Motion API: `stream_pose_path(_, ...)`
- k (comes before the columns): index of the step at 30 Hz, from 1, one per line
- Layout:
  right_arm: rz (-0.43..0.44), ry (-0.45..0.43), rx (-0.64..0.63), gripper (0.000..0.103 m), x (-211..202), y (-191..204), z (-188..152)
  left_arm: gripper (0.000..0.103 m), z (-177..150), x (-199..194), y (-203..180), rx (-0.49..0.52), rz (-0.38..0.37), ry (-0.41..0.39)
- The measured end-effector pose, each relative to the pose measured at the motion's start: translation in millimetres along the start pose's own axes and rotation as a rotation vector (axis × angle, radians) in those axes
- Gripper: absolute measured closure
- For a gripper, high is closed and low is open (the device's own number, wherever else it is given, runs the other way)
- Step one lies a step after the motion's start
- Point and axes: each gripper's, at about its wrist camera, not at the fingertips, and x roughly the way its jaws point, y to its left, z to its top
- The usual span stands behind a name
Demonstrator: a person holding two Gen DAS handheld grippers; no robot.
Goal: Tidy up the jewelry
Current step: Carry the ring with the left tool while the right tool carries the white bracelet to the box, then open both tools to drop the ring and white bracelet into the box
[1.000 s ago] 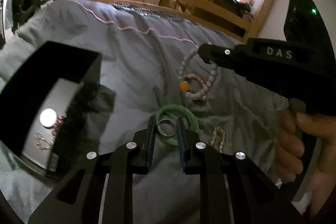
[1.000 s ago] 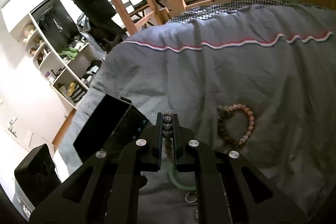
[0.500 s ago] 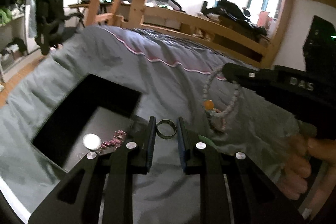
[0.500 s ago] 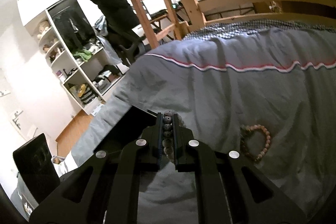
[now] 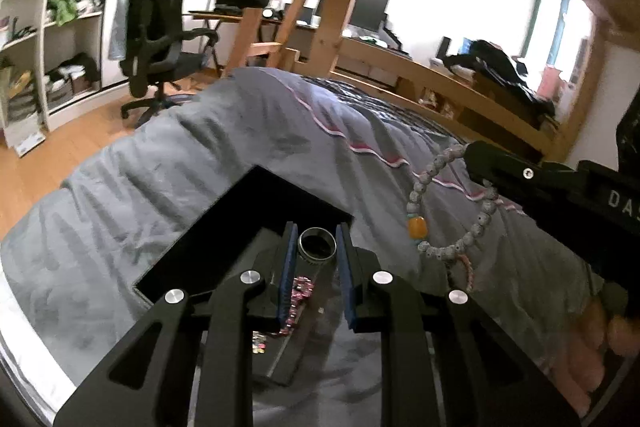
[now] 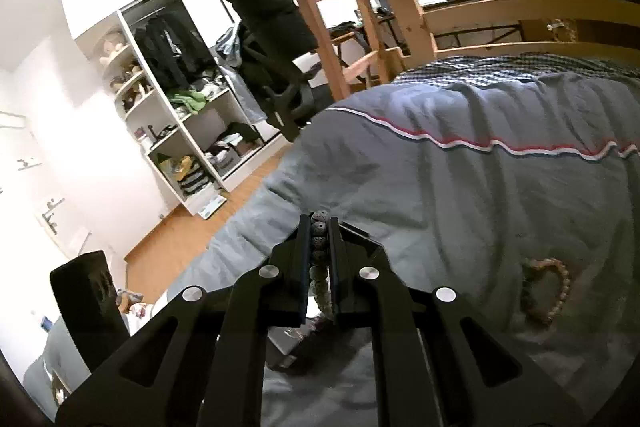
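My left gripper (image 5: 316, 247) is shut on a dark metal ring (image 5: 317, 248), held in the air over the open black jewelry box (image 5: 224, 239) on the grey bed. Pink chain pieces (image 5: 298, 291) lie on the box's grey floor below the ring. My right gripper (image 6: 320, 223) is shut on a grey beaded bracelet (image 6: 320, 255). In the left wrist view that bracelet (image 5: 436, 203), with an orange bead, hangs from the right gripper's tip (image 5: 472, 153) to the right of the box. A pink bead bracelet (image 6: 554, 287) lies on the blanket at the right.
The grey blanket (image 5: 180, 163) with a red and white stripe covers the bed. Wooden bed rails and a ladder (image 6: 340, 3) rise behind it. An office chair (image 5: 160, 39) and white shelves (image 6: 180, 131) stand on the wooden floor to the left. A hand (image 5: 600, 347) grips the right tool.
Both grippers have risen off the blanket and swung left toward the box, carrying the ring and the grey bracelet. The green bangle has dropped out of view.
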Motion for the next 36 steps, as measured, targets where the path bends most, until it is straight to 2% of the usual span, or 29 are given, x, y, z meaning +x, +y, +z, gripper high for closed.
stream_pose_path(13,0.059,0.012,-0.004,0.094,27.4,21.6,-3.8,0.084,1.4,2.1,34.9,-0.141,0.123,0.004)
stream_pose_path(25,0.053,0.088,0.01,0.094,66.5,15.6,-22.3,0.084,-2.4,9.2,46.0,-0.202,0.137,0.048)
stream_pose_path(36,0.056,0.123,0.007,0.094,79.4,17.2,-30.6,0.084,-4.9,8.1,48.8,-0.227,0.152,0.045)
